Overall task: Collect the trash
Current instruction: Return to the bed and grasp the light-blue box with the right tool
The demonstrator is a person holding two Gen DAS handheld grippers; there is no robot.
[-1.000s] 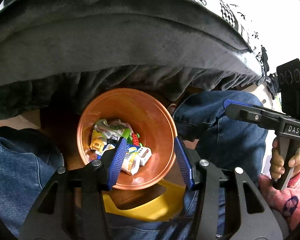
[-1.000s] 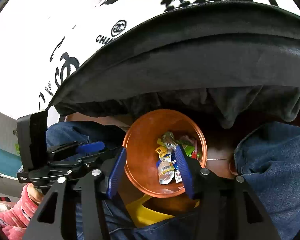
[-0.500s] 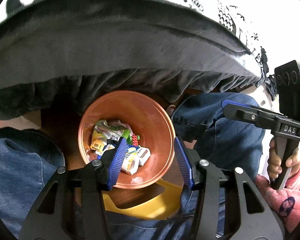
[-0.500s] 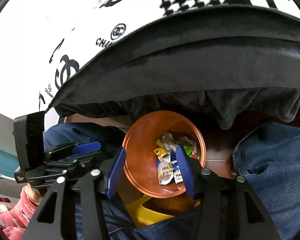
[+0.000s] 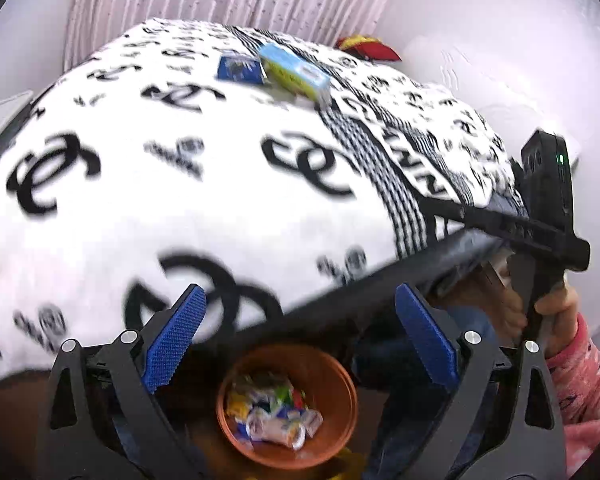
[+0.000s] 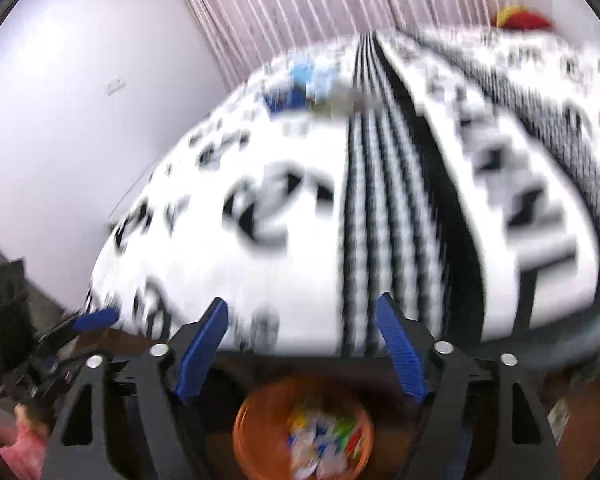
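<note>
**Two boxes left on the bed as the bin fills**

A bed (image 5: 204,208) under a black-and-white logo blanket filled both wrist views. At its foot stood an orange bin (image 5: 332,376), already holding crumpled wrappers (image 5: 276,420). Toward the bed's far edge lay a light-blue carton (image 5: 294,73) touching a smaller dark-blue box (image 5: 239,69). Both looked light, thin-walled and easily crushed, best pinched across the narrow sides. The left gripper (image 5: 298,344) and right gripper (image 6: 302,348) hung with jaws apart, empty.

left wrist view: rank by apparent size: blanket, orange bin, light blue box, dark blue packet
1. blanket
2. orange bin, nearer the camera
3. light blue box
4. dark blue packet, slightly smaller; both are far off, so true sizes are unsure.
</note>
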